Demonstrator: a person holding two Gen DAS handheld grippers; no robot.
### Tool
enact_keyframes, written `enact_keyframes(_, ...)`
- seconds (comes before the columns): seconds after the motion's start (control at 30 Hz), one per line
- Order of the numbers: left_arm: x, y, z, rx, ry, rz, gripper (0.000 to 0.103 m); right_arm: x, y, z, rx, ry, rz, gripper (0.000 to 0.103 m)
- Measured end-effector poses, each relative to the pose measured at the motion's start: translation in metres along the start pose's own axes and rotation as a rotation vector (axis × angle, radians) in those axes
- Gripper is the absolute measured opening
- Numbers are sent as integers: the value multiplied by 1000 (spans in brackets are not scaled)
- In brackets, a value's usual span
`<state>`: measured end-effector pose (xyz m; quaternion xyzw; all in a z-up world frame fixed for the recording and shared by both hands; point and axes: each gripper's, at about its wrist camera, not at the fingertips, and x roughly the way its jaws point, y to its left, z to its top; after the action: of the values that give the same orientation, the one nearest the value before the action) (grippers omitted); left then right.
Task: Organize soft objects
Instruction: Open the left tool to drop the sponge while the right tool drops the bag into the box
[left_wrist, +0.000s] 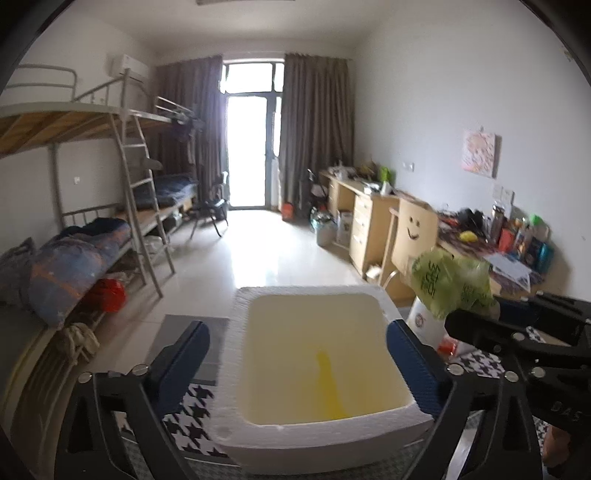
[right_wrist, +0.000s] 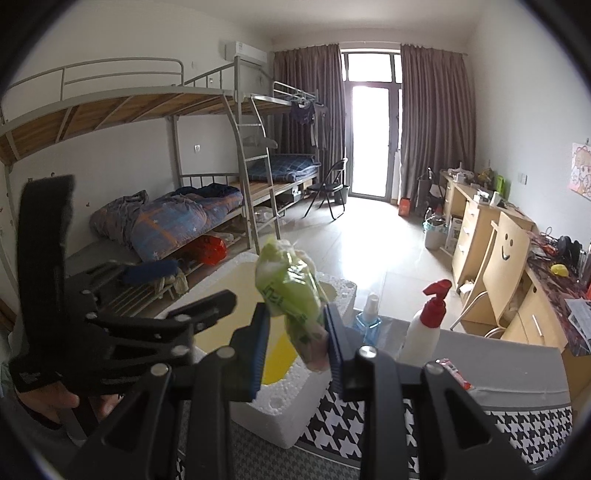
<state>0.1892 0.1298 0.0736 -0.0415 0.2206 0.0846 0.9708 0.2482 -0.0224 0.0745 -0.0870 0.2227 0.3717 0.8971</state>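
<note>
A: Where's the soft thing right now?

B: The green bag (right_wrist: 291, 295) is pinched between the blue pads (right_wrist: 258, 347) of the right tool (right_wrist: 295, 347), held up in the air above the foam box (right_wrist: 295, 410). From the left wrist view the bag (left_wrist: 450, 284) shows at the right, sticking out past the right tool (left_wrist: 491, 328), beyond the box's right wall.

A: And the left tool?

B: The left tool (left_wrist: 299, 365) is released, its pads (left_wrist: 184, 365) spread wide on either side of the box (left_wrist: 236, 369). The pads sit outside the walls and nothing is pressed between them. In the right wrist view the left tool (right_wrist: 147, 295) is at the left with a hand (right_wrist: 51, 398) under it.

A: What's in the box?

B: A pale yellow interior with a brighter yellow streak (left_wrist: 328, 384) on the bottom.

A: What does it stand on?

B: A worktop with a houndstooth cloth (right_wrist: 369, 417). A white spray bottle with a red head (right_wrist: 424, 325) and a small blue bottle (right_wrist: 369, 317) stand just right of the box.
</note>
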Motion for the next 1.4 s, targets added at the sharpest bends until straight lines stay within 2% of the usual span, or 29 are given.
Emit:
enact_keyframes(0.33, -6, 16, -1, -25, -17, 65, 102, 15, 4, 2, -15, 24, 23, 34)
enact_keyframes(0.87, -16, 39, -9, -53, -31, 109, 102, 42, 11, 6, -17, 65, 78, 34)
enact_keyframes(1.03, -17, 42, -12, -52, -34, 117, 102, 49, 6, 3, 7, 71, 101, 46)
enact_keyframes(1.1, -18, 43, -13, -55, -36, 115, 102, 53, 7, 2, 11, 82, 100, 66)
enact_keyframes(1.4, -22, 45, -16, -54, -35, 107, 102, 47, 9, 2, 1, 67, 74, 73)
